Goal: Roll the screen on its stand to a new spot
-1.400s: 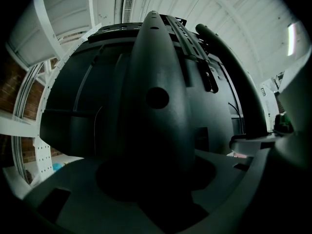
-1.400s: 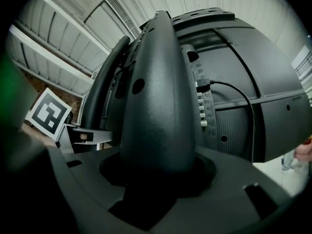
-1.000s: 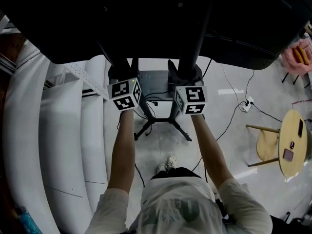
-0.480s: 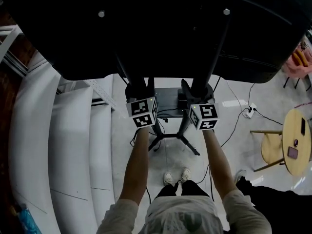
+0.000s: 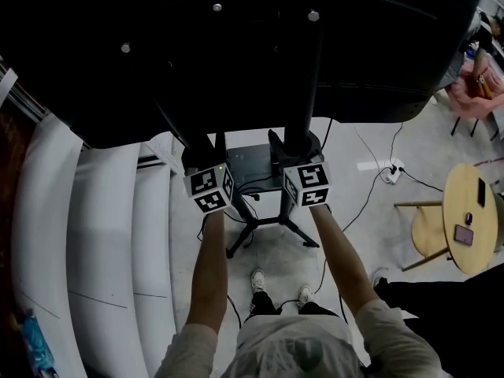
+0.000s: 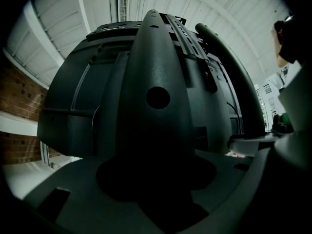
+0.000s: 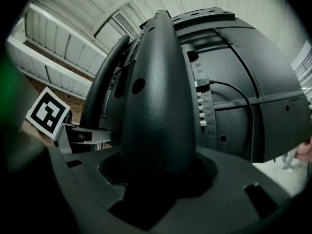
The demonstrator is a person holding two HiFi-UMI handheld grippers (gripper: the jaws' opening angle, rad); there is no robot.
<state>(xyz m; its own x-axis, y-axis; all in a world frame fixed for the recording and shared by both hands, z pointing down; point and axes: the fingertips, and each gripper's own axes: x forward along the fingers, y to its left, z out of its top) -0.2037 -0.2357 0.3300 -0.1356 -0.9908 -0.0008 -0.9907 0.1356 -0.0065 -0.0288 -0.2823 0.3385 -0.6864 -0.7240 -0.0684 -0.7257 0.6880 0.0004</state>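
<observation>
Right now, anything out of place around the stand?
Only a black cable on the floor, trailing from the power strip toward the stand; it could snag or pull taut while the screen rolls. Nothing spilled or damaged.

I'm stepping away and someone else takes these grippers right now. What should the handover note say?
Left gripper: shut on the stand's left pole, pointing level.
Right gripper: shut on the right pole, likewise.
Things: the screen hangs above both grippers; the stand base sits below on the floor, with cables trailing to a power strip at right.
Done: both poles gripped.
Left: roll the stand to its spot, mind the cables, release.
</observation>
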